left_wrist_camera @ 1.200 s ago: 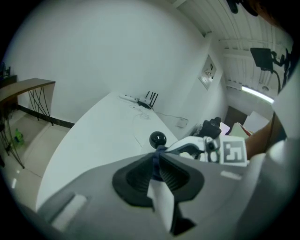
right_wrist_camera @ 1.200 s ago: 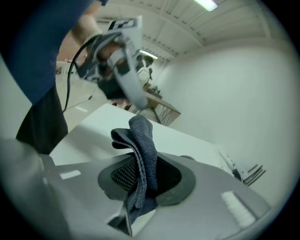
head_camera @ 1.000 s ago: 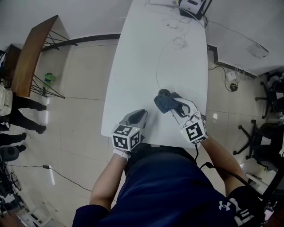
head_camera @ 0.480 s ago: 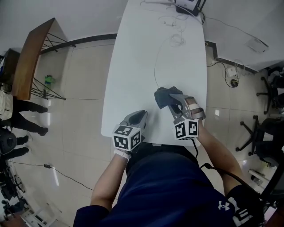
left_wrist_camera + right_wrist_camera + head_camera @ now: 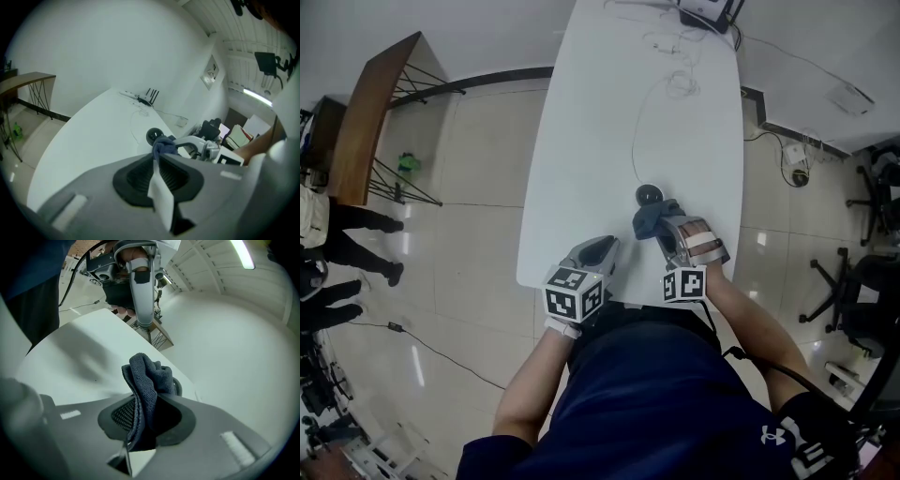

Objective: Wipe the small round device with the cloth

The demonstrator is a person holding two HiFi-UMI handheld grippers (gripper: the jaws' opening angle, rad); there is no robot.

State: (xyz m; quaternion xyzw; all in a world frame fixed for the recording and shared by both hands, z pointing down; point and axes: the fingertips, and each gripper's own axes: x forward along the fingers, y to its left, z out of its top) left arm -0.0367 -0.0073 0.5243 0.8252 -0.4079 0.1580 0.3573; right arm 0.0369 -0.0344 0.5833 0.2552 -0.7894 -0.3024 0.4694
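Right gripper [image 5: 664, 230] pinches the dark blue bunched cloth [image 5: 649, 220], just near-side of the small round black device [image 5: 650, 195] on the white table [image 5: 600, 131]. Left gripper [image 5: 600, 248] has jaws together, empty. Contact unclear; the wiping itself seems still to do.

white table [image 5: 581, 141]: small round device [image 5: 650, 195] toward near end; thin cable [image 5: 634, 131] trailing to router [image 5: 708, 11] at far end

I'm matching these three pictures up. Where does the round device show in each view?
Head view: device right of centre, just above the cloth.
Left gripper view: device at centre, just above the cloth.
Right gripper view: only the device's dark edge shows, at the cloth's right side.
Shared landmark: the dark cloth, next to the device in all three.
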